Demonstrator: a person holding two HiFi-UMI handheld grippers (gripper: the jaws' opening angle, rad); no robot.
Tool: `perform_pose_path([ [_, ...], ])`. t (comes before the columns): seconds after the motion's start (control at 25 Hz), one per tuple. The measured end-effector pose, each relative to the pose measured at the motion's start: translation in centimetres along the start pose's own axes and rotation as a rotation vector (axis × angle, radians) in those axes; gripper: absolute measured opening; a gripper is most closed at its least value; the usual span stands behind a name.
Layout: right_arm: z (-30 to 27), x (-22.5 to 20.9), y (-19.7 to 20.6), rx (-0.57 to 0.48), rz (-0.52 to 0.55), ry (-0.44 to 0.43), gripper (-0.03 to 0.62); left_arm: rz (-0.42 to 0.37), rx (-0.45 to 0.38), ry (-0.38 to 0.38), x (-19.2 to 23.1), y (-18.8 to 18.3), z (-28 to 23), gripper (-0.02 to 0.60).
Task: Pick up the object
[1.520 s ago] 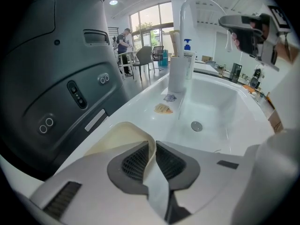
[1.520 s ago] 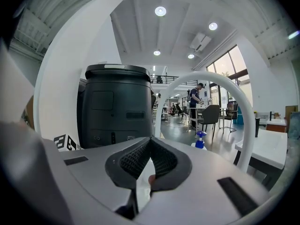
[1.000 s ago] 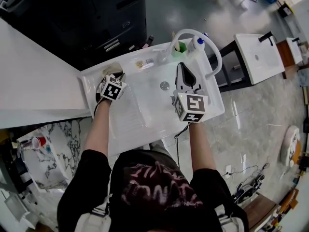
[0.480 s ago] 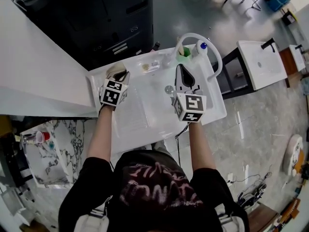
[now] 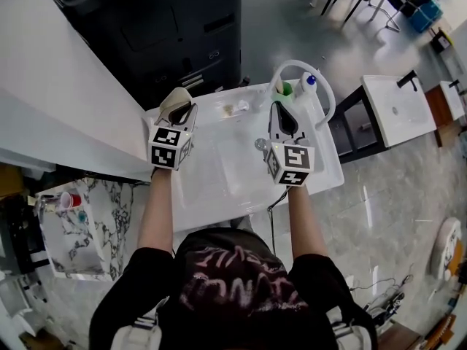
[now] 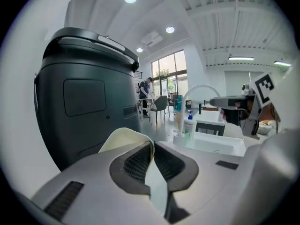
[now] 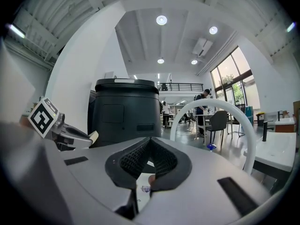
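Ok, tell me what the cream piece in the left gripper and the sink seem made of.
Cream piece: thin, matte, curls where pinched; soft foam or rubber, uncertain. Sink: white, smooth, slight sheen; glazed ceramic or moulded plastic.

Open-plan office or lab: freestanding sink [image 5: 208,204], big black copier [image 5: 175,28], chairs [image 7: 218,121].

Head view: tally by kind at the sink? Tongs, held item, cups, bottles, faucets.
Tongs: 2 (left tongs, right tongs)
Cream piece: 1
Cup: 1
Bottle: 1
Faucet: 1
Total: 6
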State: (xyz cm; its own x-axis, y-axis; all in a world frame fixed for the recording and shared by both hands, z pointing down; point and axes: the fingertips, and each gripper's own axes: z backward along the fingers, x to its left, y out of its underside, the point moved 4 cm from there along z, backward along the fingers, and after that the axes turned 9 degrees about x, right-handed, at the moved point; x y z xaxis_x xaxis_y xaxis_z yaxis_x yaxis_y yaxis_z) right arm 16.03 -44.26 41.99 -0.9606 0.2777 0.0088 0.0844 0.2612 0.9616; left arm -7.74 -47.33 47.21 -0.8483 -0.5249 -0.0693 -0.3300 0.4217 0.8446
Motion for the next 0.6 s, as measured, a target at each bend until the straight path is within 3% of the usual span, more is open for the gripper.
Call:
perform_pose_path([
  [0.28, 1.0, -0.4, -0.5, -0.016, 0.001, 0.005, 0.014, 0.011, -0.115, -0.051, -0.4, -2.7, 3.8, 0.035],
  [0.6, 2.0, -0.6, -1.3, -0.033, 0.009, 0.009, 0.014, 0.027, -0.172, -0.075, -1.0, -4.0, 6.2, 0.035],
])
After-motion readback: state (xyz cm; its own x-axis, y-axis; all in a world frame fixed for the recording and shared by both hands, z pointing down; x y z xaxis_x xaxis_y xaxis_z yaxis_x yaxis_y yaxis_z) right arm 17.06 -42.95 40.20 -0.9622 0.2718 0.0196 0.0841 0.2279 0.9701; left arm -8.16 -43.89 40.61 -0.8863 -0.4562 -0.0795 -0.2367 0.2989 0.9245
